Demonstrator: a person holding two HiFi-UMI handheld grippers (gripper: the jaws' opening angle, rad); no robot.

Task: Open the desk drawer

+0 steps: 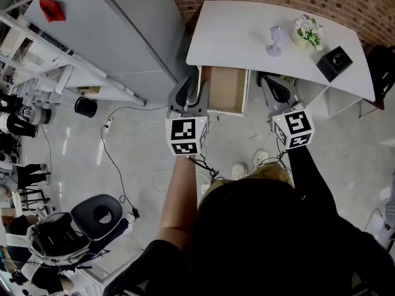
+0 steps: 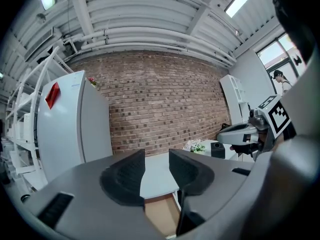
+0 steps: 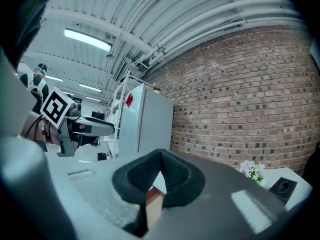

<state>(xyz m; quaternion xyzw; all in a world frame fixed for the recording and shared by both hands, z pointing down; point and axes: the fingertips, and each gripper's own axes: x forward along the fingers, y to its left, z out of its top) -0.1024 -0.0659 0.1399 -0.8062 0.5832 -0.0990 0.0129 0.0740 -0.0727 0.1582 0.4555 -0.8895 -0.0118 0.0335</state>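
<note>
Drawer out, tongs off it

Drawer (image 1: 225, 91) stands pulled out beneath the desk (image 1: 247, 36). Your left gripper (image 2: 157, 159) has its jaws apart on nothing; your right gripper (image 3: 160, 156) is closed and empty. Judged done: back both straight off, clear of its front. Inside, only bare brown bottom shows.

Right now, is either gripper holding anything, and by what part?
Nothing is held: left gripper jaws apart and empty, right gripper jaws together, empty.
</note>
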